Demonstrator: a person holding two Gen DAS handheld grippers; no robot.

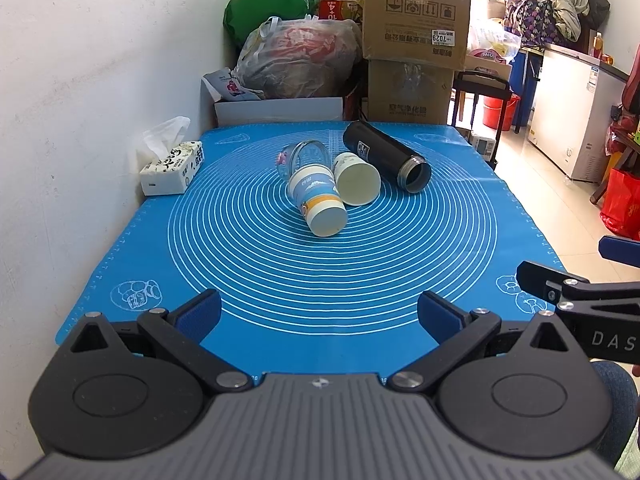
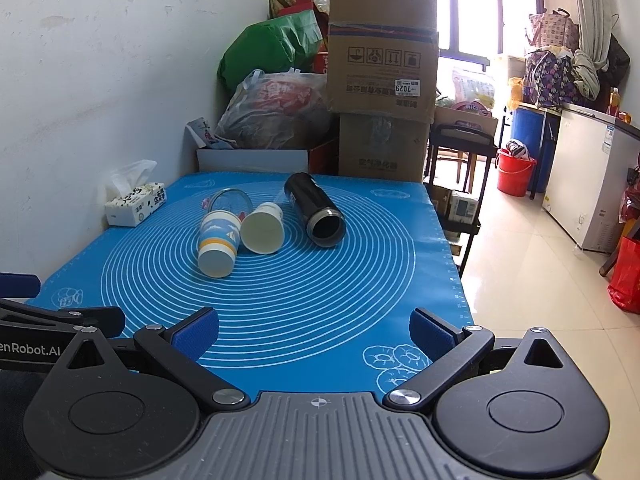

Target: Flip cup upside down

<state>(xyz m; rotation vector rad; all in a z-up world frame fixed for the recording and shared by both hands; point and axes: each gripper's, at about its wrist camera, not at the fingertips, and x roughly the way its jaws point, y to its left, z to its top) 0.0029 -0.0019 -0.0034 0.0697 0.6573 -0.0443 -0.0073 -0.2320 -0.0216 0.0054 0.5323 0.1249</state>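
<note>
Left tool (image 1: 319,312) and right tool (image 2: 314,330) hover spread wide, empty, near the bench (image 1: 280,320) edge, well apart from four toppled cups (image 1: 320,204).

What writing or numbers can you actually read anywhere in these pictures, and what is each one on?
"7029": white sticker on the upper cardboard box.
"DAS", cut off: right gripper's arm.
"enRobot.AI", cut off: left gripper's arm.
"MICO", roughly: round pack behind the boxes.
Unreadable: inverted print on both boxes, tissue box, patterned paper cup, black flask's label.
</note>
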